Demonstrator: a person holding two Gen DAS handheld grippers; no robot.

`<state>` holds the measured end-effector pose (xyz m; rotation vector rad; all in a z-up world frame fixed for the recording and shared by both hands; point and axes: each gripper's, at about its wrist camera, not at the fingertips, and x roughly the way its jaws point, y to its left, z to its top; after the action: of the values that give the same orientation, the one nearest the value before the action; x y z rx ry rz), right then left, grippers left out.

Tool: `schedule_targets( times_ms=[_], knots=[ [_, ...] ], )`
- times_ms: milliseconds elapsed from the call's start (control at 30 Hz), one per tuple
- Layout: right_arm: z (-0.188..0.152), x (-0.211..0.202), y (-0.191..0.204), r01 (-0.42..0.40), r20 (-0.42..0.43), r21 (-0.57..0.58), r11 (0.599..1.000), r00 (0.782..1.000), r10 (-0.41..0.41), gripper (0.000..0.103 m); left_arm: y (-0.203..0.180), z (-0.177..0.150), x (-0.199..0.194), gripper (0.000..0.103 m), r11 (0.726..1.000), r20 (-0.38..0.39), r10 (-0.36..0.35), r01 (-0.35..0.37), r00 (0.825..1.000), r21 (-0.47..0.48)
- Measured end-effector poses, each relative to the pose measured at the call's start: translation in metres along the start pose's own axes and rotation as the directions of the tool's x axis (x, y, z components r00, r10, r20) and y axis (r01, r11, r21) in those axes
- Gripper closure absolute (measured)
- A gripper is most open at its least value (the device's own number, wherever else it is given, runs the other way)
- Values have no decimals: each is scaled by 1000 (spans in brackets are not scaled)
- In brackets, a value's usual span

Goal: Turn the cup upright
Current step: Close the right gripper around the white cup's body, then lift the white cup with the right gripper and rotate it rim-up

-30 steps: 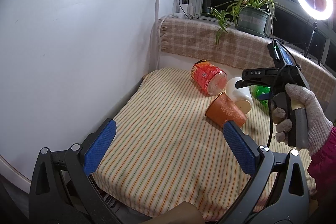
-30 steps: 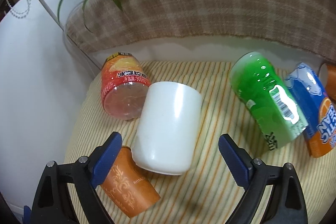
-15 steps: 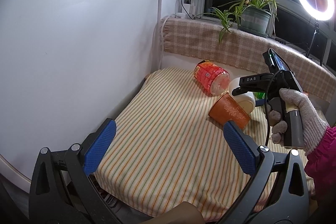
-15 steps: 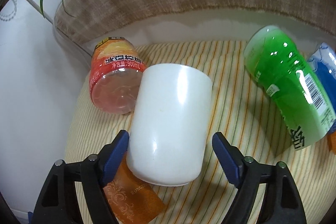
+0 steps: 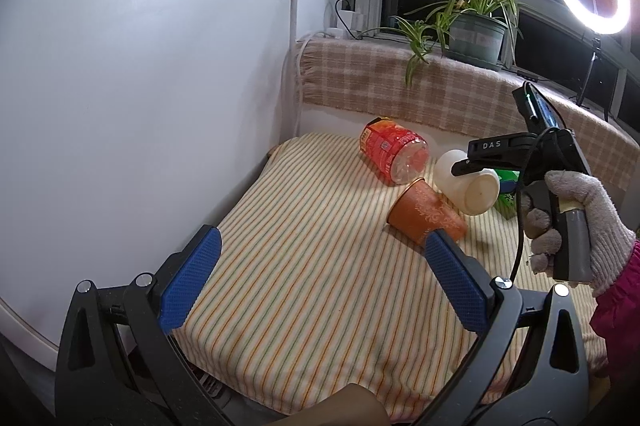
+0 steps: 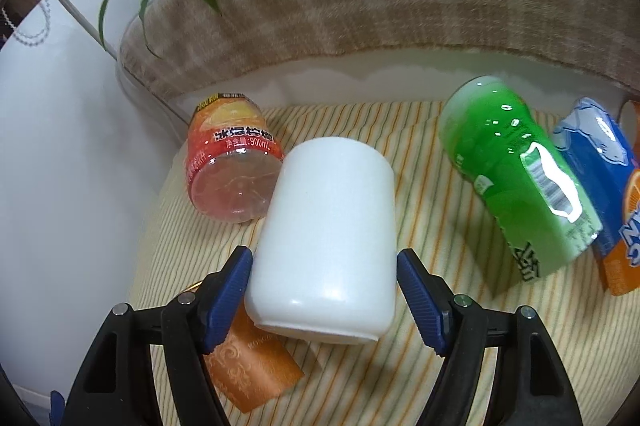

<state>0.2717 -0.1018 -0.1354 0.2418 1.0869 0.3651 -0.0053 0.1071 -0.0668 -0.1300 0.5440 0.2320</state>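
A white cup [image 6: 326, 242] lies on its side on the striped cloth [image 6: 440, 210], its open mouth toward the camera. My right gripper [image 6: 324, 302] straddles the cup, both blue pads touching or nearly touching its sides near the mouth; the grip is closing on it. In the left wrist view the white cup [image 5: 466, 182] lies under the right gripper's black jaw. My left gripper [image 5: 316, 290] is open and empty, well back over the near cloth.
An orange paper cup [image 5: 424, 214] lies on its side just left of the white cup. A red-labelled bottle [image 6: 232, 166], a green bottle [image 6: 516, 186] and a blue-orange bottle [image 6: 604, 194] lie around it. A plaid-covered ledge [image 5: 400, 94] and a white wall [image 5: 140, 86] bound the cloth.
My right gripper has advanced over the white cup and its fingers have closed in until they meet the cup's sides. The left gripper has stayed roughly still.
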Motion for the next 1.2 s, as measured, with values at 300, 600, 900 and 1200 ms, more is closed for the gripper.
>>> schedule_targets(
  times_ms=[300, 600, 900, 1200],
  knots=[
    [-18, -31, -9, -28, 36, -20, 999, 999, 29, 28, -11, 0, -5, 0, 1000, 15, -13, 13, 1000, 20],
    [-71, -72, -38, -10, 79, -31, 999, 997, 13, 28, -30, -2, -1, 0, 997, -2, -64, 64, 998, 50],
    [-114, -100, -53, -33, 85, 2, 999, 996, 32, 28, -55, 1, 16, 0, 980, -81, -186, 190, 979, 49],
    [-138, -125, -59, -52, 114, -37, 998, 992, 56, 22, -78, 3, 46, 0, 932, -233, -360, 360, 904, -44]
  ],
)
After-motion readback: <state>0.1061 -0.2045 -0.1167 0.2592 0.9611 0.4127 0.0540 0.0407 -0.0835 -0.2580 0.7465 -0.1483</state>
